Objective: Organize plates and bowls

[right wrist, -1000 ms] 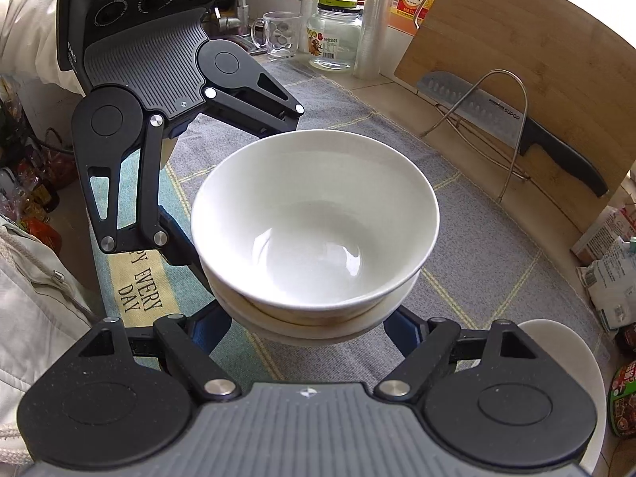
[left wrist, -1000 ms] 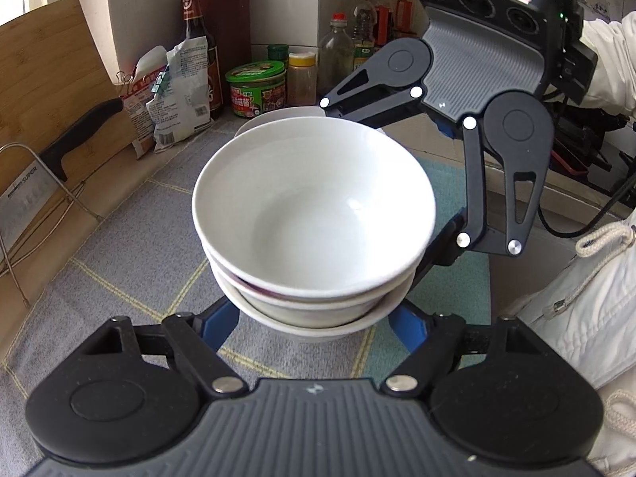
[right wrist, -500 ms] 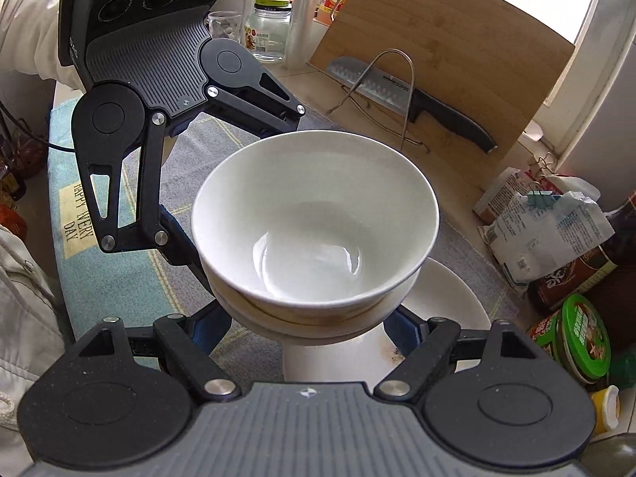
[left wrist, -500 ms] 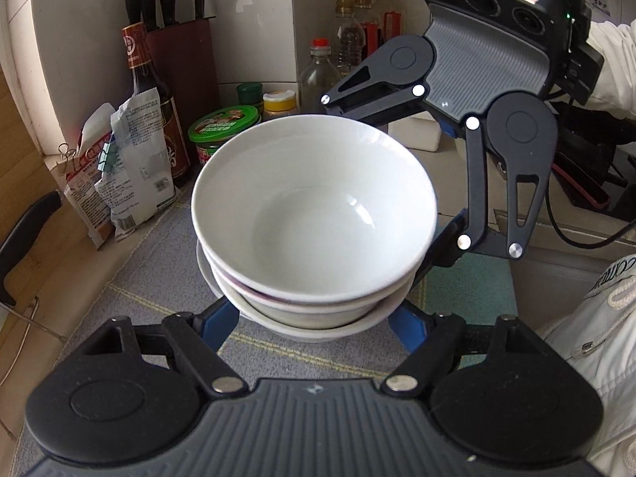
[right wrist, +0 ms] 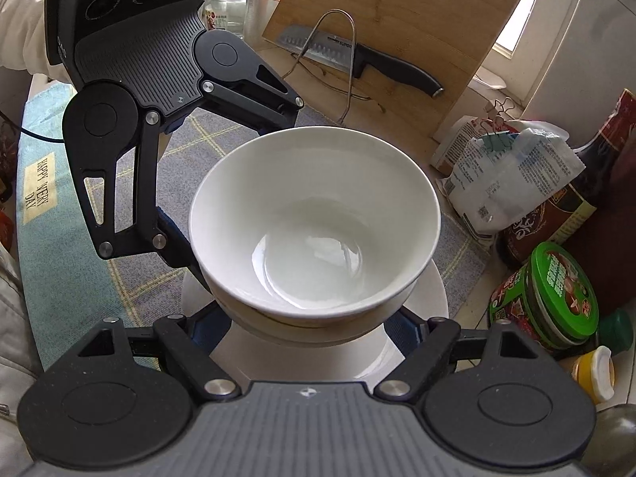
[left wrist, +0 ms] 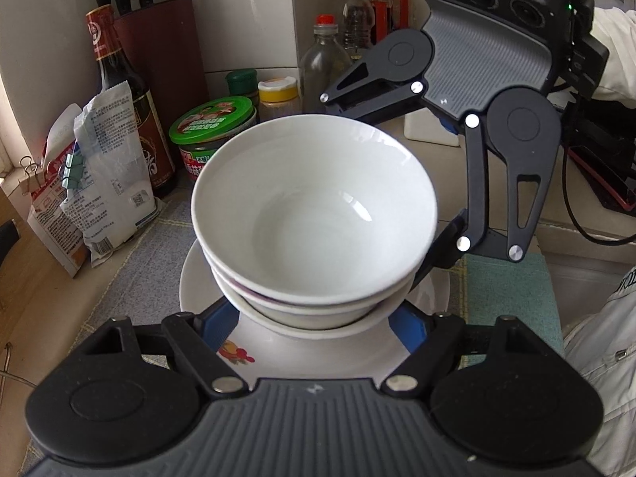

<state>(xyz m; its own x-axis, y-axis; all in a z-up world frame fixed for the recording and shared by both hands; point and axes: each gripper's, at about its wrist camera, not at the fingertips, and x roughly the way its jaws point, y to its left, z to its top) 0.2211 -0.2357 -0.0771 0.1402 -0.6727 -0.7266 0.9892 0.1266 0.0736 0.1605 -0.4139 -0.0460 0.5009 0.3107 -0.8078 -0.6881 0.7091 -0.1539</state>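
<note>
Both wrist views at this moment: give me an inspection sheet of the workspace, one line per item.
Surface: counter with a grey checked mat and a teal mat.
Job's things: stack of white bowls held above a white plate that lies on the grey mat.
Clutter: knife block, sauce bottle, clipped bags, green-lidded jar, small jars, bottles, knife on a wire rack.
Grippers: left gripper and right gripper both grip the stack from opposite sides.
Cables: black cable behind the right gripper.
Surroundings: tiled wall, cutting board, window, white sleeves.
</note>
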